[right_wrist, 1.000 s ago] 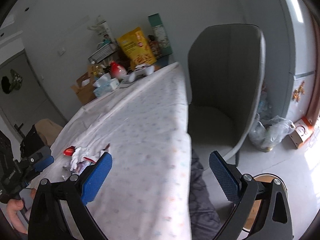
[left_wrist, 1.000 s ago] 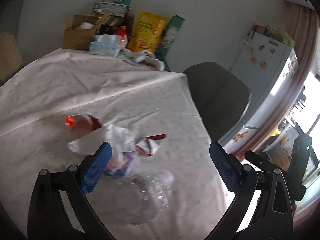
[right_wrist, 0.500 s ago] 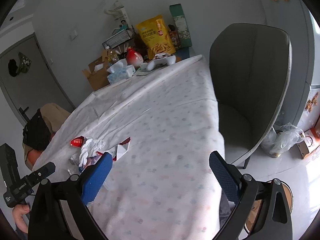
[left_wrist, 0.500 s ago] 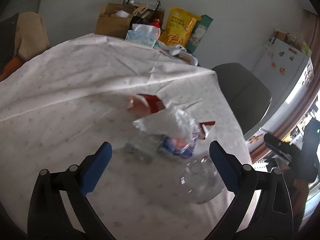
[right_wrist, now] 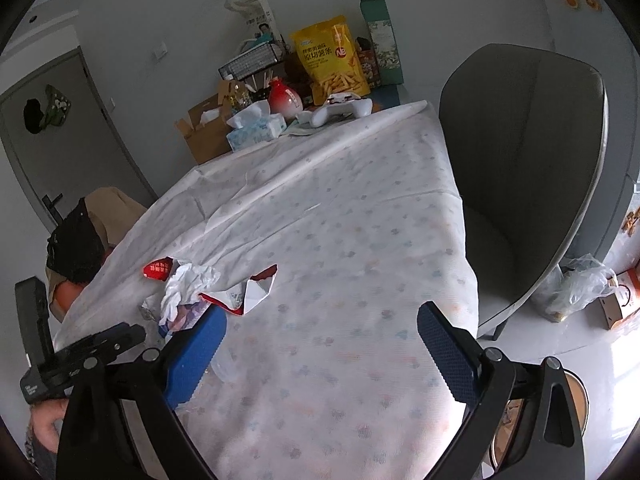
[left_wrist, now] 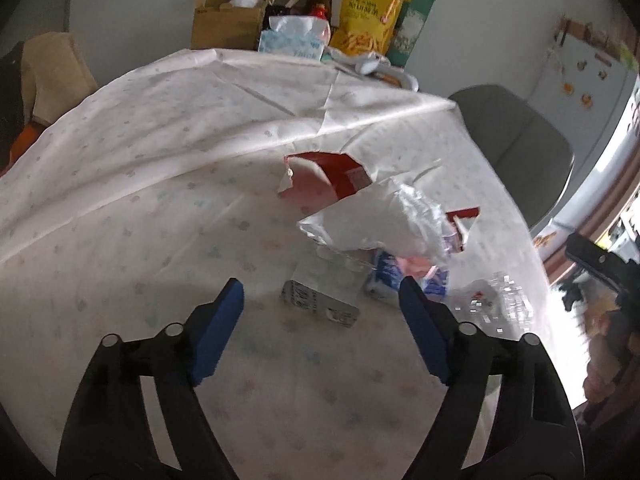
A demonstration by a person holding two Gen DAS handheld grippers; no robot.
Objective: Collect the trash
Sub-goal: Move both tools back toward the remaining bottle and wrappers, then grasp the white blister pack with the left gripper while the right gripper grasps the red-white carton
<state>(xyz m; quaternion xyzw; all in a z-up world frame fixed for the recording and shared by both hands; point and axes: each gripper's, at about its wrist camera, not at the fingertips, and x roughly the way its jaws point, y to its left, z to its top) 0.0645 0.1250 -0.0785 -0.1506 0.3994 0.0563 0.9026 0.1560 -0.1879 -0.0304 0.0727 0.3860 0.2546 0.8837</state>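
Observation:
A pile of trash lies on the white tablecloth: a torn red wrapper, a crumpled white bag, a small clear box, a blue-and-pink wrapper and a crushed clear bottle. My left gripper is open, just in front of the clear box, holding nothing. My right gripper is open and empty over the table's near edge, right of the pile. In the right wrist view the left gripper's body shows at the lower left.
At the table's far end stand a cardboard box, a tissue pack, a yellow snack bag and a white game controller. A grey chair stands to the right of the table. Bags lie on the floor.
My left gripper has swung round the pile, which now sits between its fingers and to the right. My right gripper has risen and turned left, bringing the table and pile into view.

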